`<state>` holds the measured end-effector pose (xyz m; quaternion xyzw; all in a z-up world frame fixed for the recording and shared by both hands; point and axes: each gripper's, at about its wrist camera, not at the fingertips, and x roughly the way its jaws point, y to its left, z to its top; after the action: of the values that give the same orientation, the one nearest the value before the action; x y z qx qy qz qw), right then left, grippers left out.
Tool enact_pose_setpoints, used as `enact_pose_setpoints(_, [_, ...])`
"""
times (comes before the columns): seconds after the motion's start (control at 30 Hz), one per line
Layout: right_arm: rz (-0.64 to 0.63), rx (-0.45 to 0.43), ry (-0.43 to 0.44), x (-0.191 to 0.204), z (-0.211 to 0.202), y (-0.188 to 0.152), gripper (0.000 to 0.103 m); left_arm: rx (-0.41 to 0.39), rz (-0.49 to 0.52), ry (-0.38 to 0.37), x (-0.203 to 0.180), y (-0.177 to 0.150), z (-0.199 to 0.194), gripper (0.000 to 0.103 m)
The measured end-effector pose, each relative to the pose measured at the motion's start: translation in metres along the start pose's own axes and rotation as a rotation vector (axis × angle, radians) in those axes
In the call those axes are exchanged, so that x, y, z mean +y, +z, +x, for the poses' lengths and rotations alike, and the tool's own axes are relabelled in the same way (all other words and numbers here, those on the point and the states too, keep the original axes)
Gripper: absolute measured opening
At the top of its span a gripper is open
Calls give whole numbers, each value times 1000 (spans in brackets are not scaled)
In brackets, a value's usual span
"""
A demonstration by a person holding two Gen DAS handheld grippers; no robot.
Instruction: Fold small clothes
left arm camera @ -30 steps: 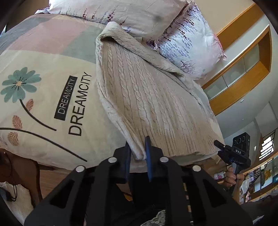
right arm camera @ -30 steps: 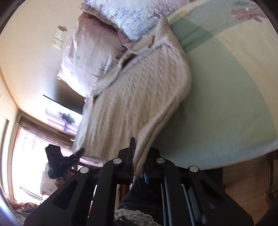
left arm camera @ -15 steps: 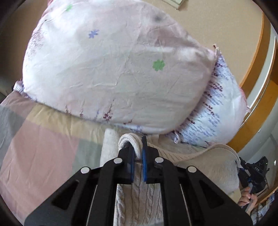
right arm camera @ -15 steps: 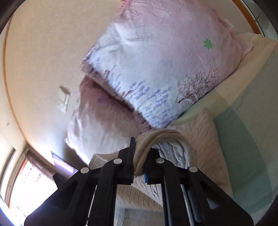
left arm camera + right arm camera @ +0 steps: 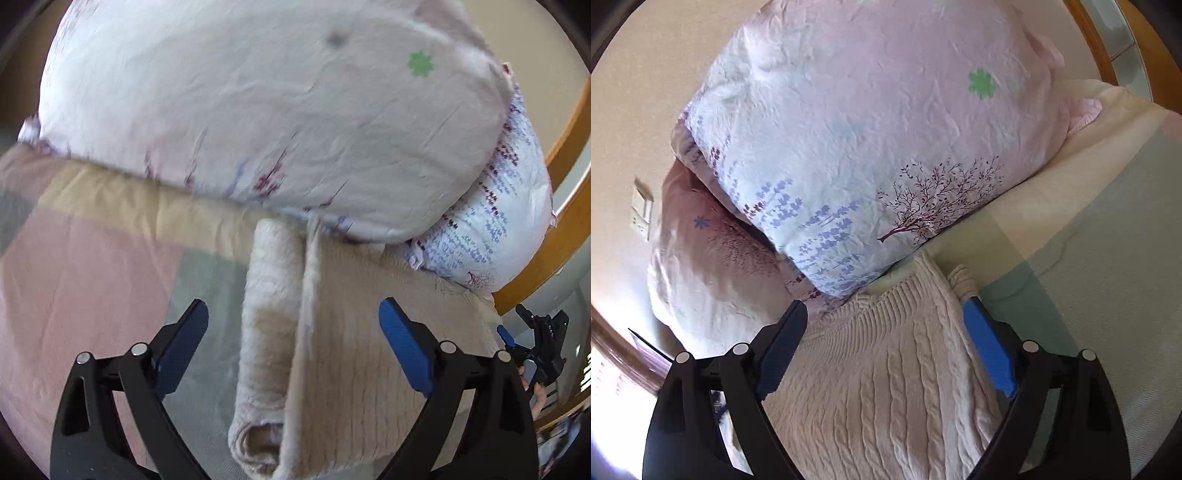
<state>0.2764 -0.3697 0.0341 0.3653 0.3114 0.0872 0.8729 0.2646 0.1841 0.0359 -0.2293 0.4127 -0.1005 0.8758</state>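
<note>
A cream cable-knit sweater (image 5: 332, 354) lies folded over on the bed, its far edge against the pillows. In the left wrist view its left side forms a rolled fold (image 5: 266, 332). My left gripper (image 5: 293, 328) is open just above the sweater, jaws wide on either side of that fold. In the right wrist view the sweater (image 5: 886, 387) fills the space under my right gripper (image 5: 886, 325), which is open and empty over its ribbed edge. The right gripper also shows in the left wrist view (image 5: 535, 350) at the far right.
Two printed pillows (image 5: 277, 122) (image 5: 871, 155) stand against the wall just beyond the sweater. The bed's patchwork cover (image 5: 85, 277) (image 5: 1108, 258) spreads to either side. A wooden frame (image 5: 565, 206) runs along the right. A wall switch (image 5: 642, 214) is on the left.
Both grippers carried the sweater's hem up to the pillows, then opened and let it go. The sweater now lies folded over on itself.
</note>
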Motion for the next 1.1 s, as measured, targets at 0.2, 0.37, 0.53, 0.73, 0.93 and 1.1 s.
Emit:
enact_pose_setpoints(0.2, [47,80,4,-19,-10,-11,88,96,-105,-134,11,-23,24,52])
enact_pose_setpoints(0.37, [42,115,16,-24,-11,-18,88,101,-305,-280,14,-26,35,16])
enact_pose_setpoints(0.53, [9,82,16,-36,-36,-10,88,21,-214,-455,-70,-9,16,14])
enact_pose_setpoints(0.73, [8,7,-21,-49,-53,5,88,168,-113,-820,-245,-23,93,20])
enact_pose_setpoints(0.93, [96,139,3,-79,-37,31,93,251,-227,-925,-267,-37,121,72])
enact_pose_setpoints(1.1, [119,279,85,-83,-12,45,96,109,-57,-472,-207,-28,78,89])
